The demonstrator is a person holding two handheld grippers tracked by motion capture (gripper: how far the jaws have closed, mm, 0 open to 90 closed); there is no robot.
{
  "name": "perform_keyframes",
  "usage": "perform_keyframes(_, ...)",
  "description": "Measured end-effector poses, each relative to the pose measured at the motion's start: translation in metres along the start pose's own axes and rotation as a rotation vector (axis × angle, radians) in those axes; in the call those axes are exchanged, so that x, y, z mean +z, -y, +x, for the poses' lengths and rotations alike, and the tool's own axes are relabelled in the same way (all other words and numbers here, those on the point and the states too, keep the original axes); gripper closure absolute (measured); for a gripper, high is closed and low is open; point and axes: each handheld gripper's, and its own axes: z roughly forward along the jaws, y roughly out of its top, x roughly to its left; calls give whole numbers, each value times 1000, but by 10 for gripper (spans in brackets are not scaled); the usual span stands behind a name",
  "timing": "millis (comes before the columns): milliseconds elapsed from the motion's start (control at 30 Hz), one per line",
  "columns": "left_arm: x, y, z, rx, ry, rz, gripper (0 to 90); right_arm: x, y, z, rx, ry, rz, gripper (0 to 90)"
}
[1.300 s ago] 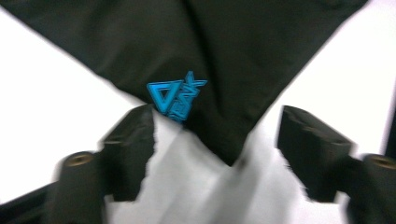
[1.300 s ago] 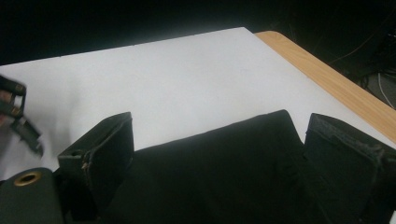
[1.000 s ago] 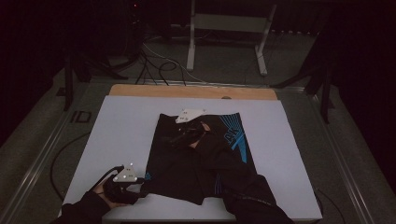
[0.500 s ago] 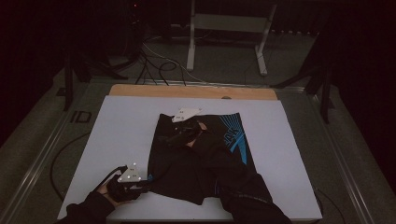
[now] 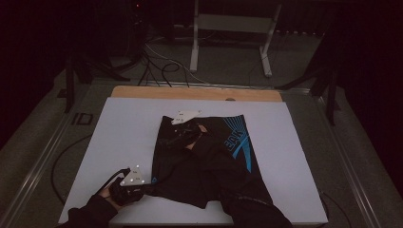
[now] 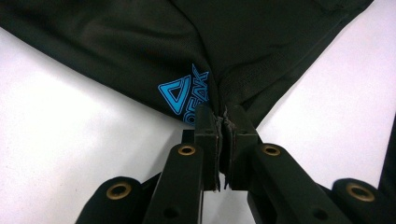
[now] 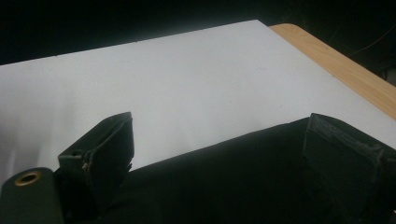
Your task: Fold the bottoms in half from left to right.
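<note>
A black garment (image 5: 209, 161) with blue print lies spread on the white table sheet (image 5: 119, 137). My left gripper (image 5: 145, 186) sits at its near left corner. In the left gripper view the jaws have just been closing with cloth between them, and the left gripper (image 6: 222, 122) is now shut on the garment's hem (image 6: 140, 42) beside a blue logo (image 6: 180, 93). My right gripper (image 5: 172, 135) rests at the garment's far left edge, the sleeved arm lying across the cloth. In its own view the right gripper (image 7: 224, 158) stands open, jaws wide apart over the black cloth (image 7: 224, 186).
A wooden table edge (image 5: 199, 92) runs along the far side, also at the right (image 7: 336, 70) of the right gripper view. Behind the table stand a metal frame (image 5: 228, 28) and loose cables (image 5: 161, 71) on the floor. Bare white sheet (image 7: 163, 84) stretches left of the garment.
My left gripper has edged slightly towards the garment's near left corner. The right gripper and arm have stayed where they were.
</note>
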Motion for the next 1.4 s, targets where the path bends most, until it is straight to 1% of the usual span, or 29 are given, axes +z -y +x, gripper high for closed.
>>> perform_keyframes(100, -3, -2, -1, -2, 2, -14, 863, 8, 0, -3, -2, -3, 11, 90)
perform_keyframes(167, -3, -2, -1, 0, 1, -15, 863, 10, 0, -3, 6, -1, 13, 90)
perform_keyframes(233, -4, -2, -1, 0, 4, -18, 863, 16, -1, -5, 11, -7, 9, 90)
perform_keyframes(267, -4, -2, -2, 0, 3, -17, 863, 18, -2, -5, 22, -4, 11, 90)
perform_keyframes(300, -4, -2, -2, -2, 6, -18, 863, 18, -2, -5, 22, -4, 11, 90)
perform_keyframes(333, -4, -2, -2, -2, 5, -20, 863, 23, -2, -6, 21, 7, 23, 90)
perform_keyframes(367, -4, -2, -2, -3, 5, -20, 863, 23, -2, -6, 21, 7, 23, 90)
perform_keyframes(400, -4, -3, -2, -1, 3, -20, 863, 28, -2, -8, 23, 6, 28, 90)
perform_keyframes(467, -4, -3, -2, -3, 6, -21, 863, 30, -2, -10, 15, 1, 31, 90)
perform_keyframes(533, -4, -3, -2, -4, 6, -19, 863, 36, -2, -12, 16, 9, 47, 90)
perform_keyframes(600, -4, -3, -2, -3, 4, -18, 863, 39, -2, -13, 21, 8, 49, 91)
perform_keyframes(633, -4, -3, -2, -4, 5, -17, 863, 41, -2, -13, 26, 21, 57, 90)
perform_keyframes(700, -4, -3, -2, -4, 3, -16, 863, 45, -1, -15, 33, 16, 63, 90)
perform_keyframes(767, -4, -3, -2, -1, 2, -16, 863, 48, -1, -17, 30, 21, 73, 90)
perform_keyframes(833, -4, -3, -2, 1, 2, -17, 863, 51, 0, -18, 41, 28, 86, 90)
perform_keyframes(867, -4, -3, -2, 1, 0, -18, 863, 53, 0, -19, 31, 33, 93, 91)
perform_keyframes(1033, -5, -4, -3, -1, 0, -16, 863, 62, 1, -22, 53, 46, 116, 90)
perform_keyframes(1200, -4, -3, -3, 3, 0, -12, 863, 68, 1, -27, 47, 65, 131, 90)
perform_keyframes(1267, -4, -3, -3, 1, 1, -14, 863, 71, 0, -28, 61, 75, 141, 91)
perform_keyframes(1333, -4, -3, -3, 1, 0, -14, 863, 74, 0, -30, 76, 74, 149, 90)
perform_keyframes(1400, -5, -3, -3, 2, 1, -15, 863, 78, 0, -30, 81, 82, 156, 91)
